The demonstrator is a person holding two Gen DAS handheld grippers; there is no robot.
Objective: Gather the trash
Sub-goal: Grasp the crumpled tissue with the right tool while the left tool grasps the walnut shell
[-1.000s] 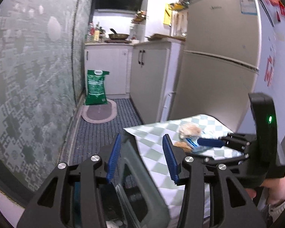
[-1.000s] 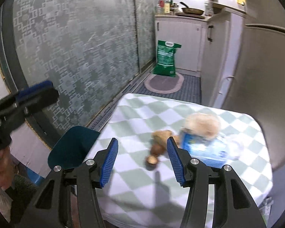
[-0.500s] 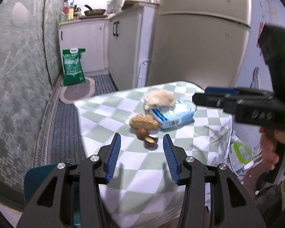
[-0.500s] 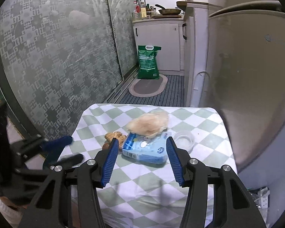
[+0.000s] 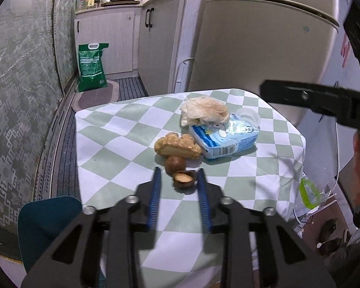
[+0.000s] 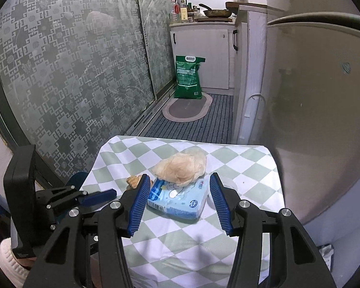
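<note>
Because trash is being collected, the left tongs (image 5: pixel 178 180), just narrowed, are set around the nut shell half (image 5: pixel 183 180), ungripped; the right tongs (image 6: pixel 178 193) are held half-open, empty, astride the tissue pack (image 6: pixel 180 198).

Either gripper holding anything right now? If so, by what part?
Nothing held. The left gripper, whose jaws have just been closing, brackets the brown shell half without pressing it. The right gripper hangs open over the blue tissue pack.

I see a small table with a green and white checked cloth (image 5: pixel 122 144), on it a blue tissue pack (image 5: pixel 225 139) with a crumpled paper wad (image 5: pixel 204 110) on top, a lumpy brown piece (image 5: pixel 177 145), two brown nut shells (image 5: pixel 180 172), a clear plastic lid (image 5: pixel 249 116)
</note>
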